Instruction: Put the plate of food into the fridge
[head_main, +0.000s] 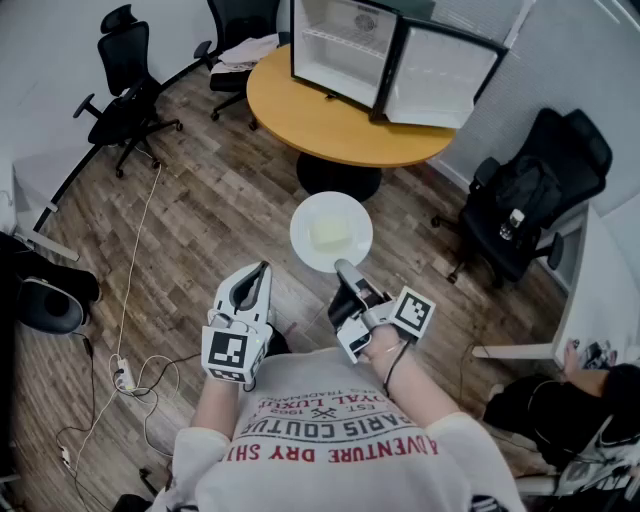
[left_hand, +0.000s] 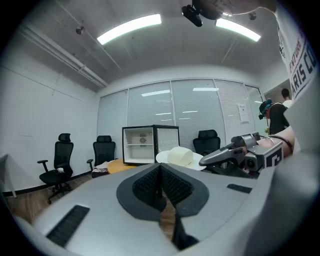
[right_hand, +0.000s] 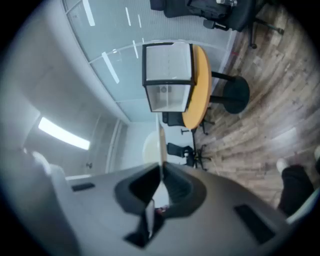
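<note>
A white plate (head_main: 305, 215) with a pale block of food (head_main: 330, 233) hangs level over the wooden floor. My right gripper (head_main: 343, 268) is shut on its near rim. In the right gripper view the plate (right_hand: 160, 145) shows edge-on between the closed jaws of my right gripper (right_hand: 161, 167). To the left, my left gripper (head_main: 262, 268) is shut with nothing in it, and its own view shows the left gripper (left_hand: 161, 167) with pads together. The small fridge (head_main: 345, 45) stands open on the round table (head_main: 330, 125) ahead, its door (head_main: 435, 75) swung right. From the left I see the plate (left_hand: 170, 159) and the fridge (left_hand: 150, 145).
Black office chairs stand at the left (head_main: 125, 90), behind the table (head_main: 235, 30) and at the right (head_main: 530, 190). Cables and a power strip (head_main: 125, 375) lie on the floor to the left. A white desk edge (head_main: 600, 290) sits at the far right.
</note>
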